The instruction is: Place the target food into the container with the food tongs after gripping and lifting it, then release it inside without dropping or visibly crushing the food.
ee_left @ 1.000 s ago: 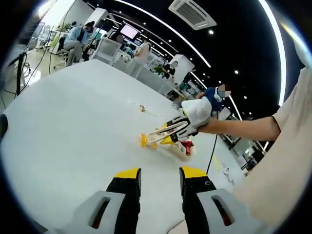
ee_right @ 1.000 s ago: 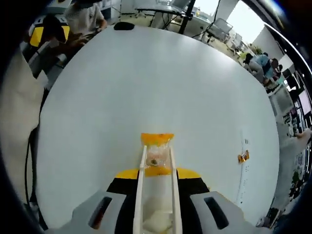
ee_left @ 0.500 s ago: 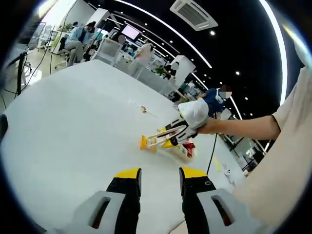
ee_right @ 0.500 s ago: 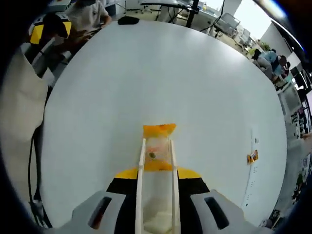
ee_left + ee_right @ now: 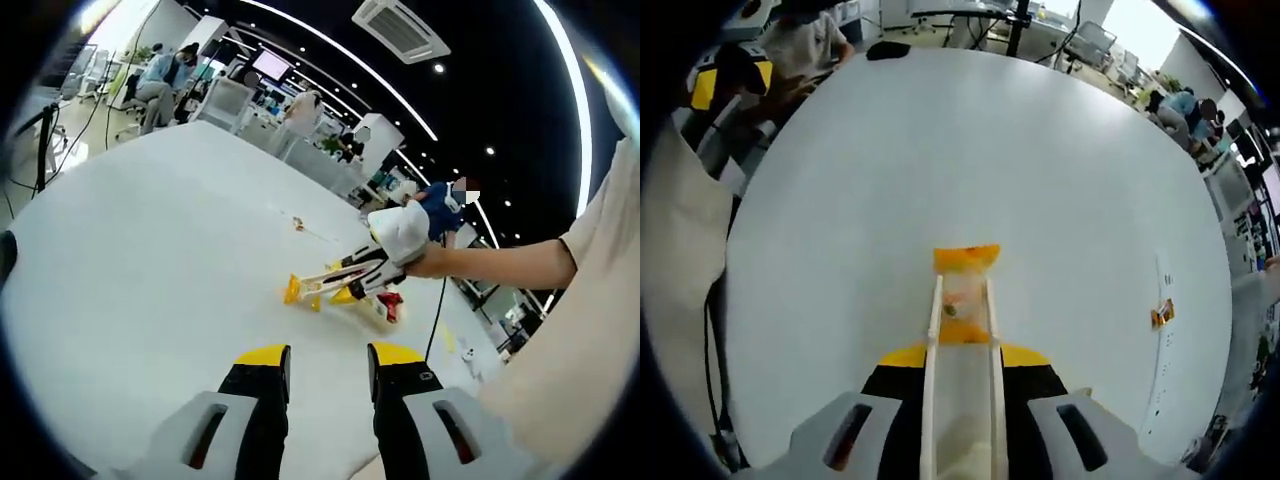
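Progress: grip looks done, lift at least started, placing and release still to go. No container in either view, so can't say how far the carry has to run.

Left gripper view: left gripper (image 5: 326, 362) hangs over the white table (image 5: 130, 260) with nothing in it, jaws parted with a clear gap. Past it, right of centre, right gripper (image 5: 372, 268) comes in held by a hand (image 5: 430, 262). The tongs (image 5: 325, 282) stick out from it toward the left, arms nearly closed, with the orange packet (image 5: 296, 291) at their tips. This side angle puts the packet low over the table; touching or just clear, cannot tell. A second yellow and red item (image 5: 384, 305) lies on the table under the right gripper, just beside the tongs. A small orange scrap (image 5: 296, 225) sits farther back, well apart.

Right gripper view: right gripper (image 5: 963, 357) is clamped on the tongs (image 5: 962, 340), whose two arms run up the middle close together, nearly parallel. Packet (image 5: 965, 275) is pinched between the tips, clear middle with something small inside, orange top end poking past. No crushing visible, judging by its flat shape. Looking along the tongs shows the pinch well, but not height off the table (image 5: 940, 150). Same orange scrap (image 5: 1160, 314) off to the right, well apart.
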The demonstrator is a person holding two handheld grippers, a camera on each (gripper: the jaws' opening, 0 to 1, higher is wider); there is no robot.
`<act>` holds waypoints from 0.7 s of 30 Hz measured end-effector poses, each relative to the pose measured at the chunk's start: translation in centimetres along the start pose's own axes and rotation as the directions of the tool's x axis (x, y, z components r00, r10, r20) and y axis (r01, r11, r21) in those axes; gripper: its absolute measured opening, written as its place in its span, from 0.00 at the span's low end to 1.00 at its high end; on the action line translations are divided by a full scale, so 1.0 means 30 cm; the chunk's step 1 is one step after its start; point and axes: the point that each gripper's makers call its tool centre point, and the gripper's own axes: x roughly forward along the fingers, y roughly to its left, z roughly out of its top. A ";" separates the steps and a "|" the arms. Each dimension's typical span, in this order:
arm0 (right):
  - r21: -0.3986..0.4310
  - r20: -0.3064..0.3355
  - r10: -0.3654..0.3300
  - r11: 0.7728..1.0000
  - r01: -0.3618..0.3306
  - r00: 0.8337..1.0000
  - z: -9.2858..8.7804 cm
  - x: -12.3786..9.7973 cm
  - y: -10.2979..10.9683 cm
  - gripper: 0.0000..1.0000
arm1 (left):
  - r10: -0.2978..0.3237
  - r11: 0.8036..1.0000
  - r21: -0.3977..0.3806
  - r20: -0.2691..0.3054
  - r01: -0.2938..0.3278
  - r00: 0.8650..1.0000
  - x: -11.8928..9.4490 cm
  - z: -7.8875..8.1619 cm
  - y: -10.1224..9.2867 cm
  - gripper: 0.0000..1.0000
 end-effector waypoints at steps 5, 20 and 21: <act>0.000 -0.014 0.005 1.000 -0.005 1.000 -0.006 0.002 0.003 0.25 | -0.001 1.000 -0.001 0.003 0.001 1.000 0.002 0.002 -0.001 0.30; 0.059 0.005 0.032 0.998 -0.032 0.999 0.004 0.014 0.020 0.25 | 0.006 1.000 -0.005 0.003 -0.006 1.000 -0.007 -0.004 0.009 0.29; 0.069 0.006 0.036 0.997 -0.037 0.999 0.004 0.018 0.020 0.25 | 0.006 1.000 -0.005 0.003 -0.006 1.000 -0.008 -0.004 0.009 0.29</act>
